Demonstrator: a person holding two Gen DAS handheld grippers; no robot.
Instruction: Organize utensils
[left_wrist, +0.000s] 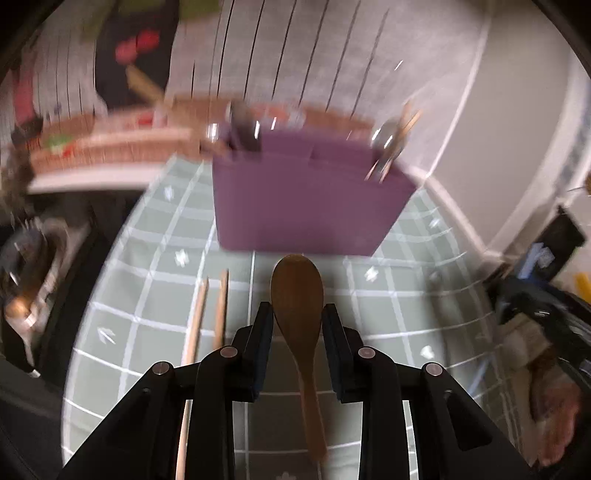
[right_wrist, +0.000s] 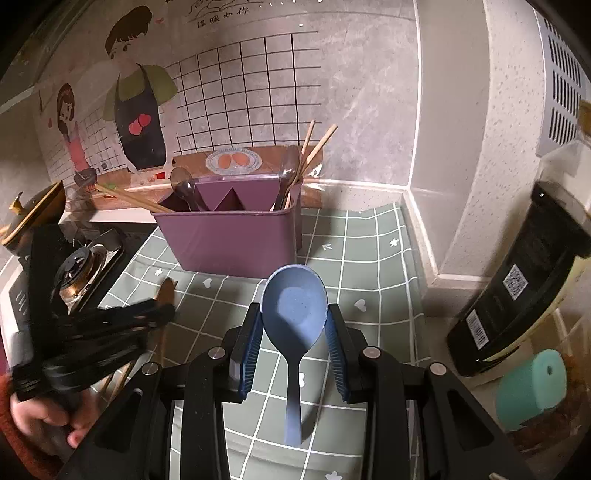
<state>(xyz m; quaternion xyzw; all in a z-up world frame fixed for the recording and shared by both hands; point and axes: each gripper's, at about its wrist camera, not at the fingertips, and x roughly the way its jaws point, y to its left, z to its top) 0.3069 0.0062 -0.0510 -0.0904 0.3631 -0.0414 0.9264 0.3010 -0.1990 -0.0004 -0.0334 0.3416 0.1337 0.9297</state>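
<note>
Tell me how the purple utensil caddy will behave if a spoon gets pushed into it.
The purple utensil caddy looks like thin plastic, so probably light. It stands on a smooth checked mat, so it may slide back rather than tip. Chopsticks and spoons already inside lean outward; they add some weight but could rattle or shift when nudged.

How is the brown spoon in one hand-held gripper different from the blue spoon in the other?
The wooden spoon is brown with a narrow oval bowl; the blue spoon looks like plastic, with a wider, rounder, speckled bowl. The wooden one sits in the left hand-held gripper, the blue one in the right hand-held gripper. Both are gripped at the bowl, handle trailing back, facing the purple caddy.
</note>
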